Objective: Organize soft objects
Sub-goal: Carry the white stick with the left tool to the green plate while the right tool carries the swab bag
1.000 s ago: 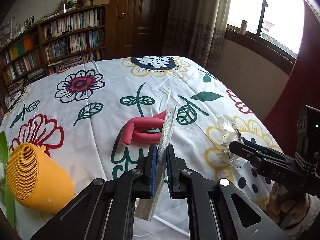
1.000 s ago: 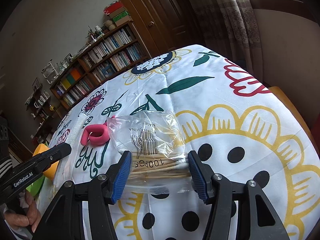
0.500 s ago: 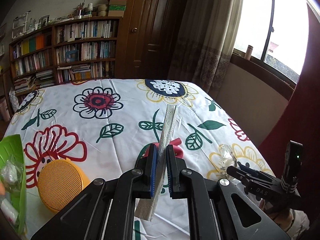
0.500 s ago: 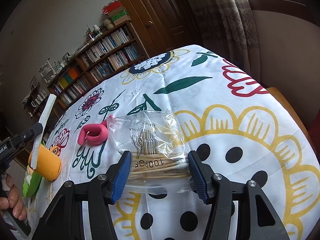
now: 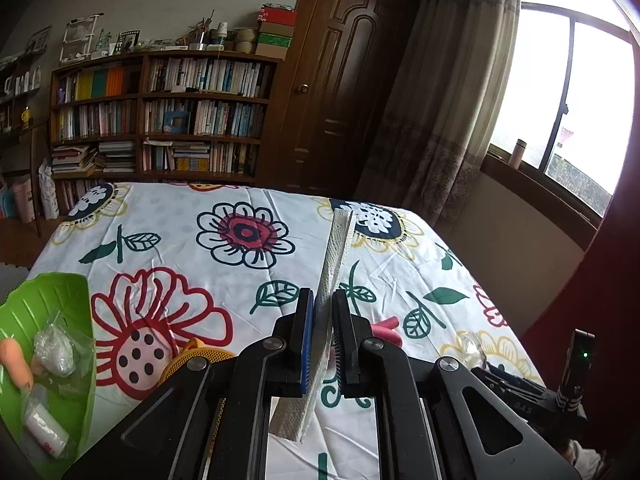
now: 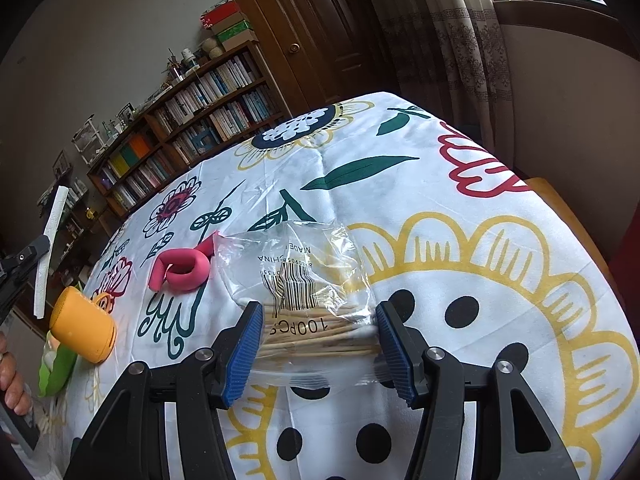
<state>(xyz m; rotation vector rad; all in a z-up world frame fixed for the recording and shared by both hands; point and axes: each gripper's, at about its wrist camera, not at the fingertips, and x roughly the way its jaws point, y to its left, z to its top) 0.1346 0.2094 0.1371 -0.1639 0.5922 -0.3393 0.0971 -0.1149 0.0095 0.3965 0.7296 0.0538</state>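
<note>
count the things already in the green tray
3 show: an orange piece at its left edge, a clear bagged wad beside it, and a white roll nearer the camera in the tray. The frame edge may hide more.

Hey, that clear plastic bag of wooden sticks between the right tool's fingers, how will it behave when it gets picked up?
The clear bag probably feels light. Its loose, crinkled upper half looks likely to flop. The stick bundle should stay stiff, but glossy film may slip between the right tool pads.
</note>
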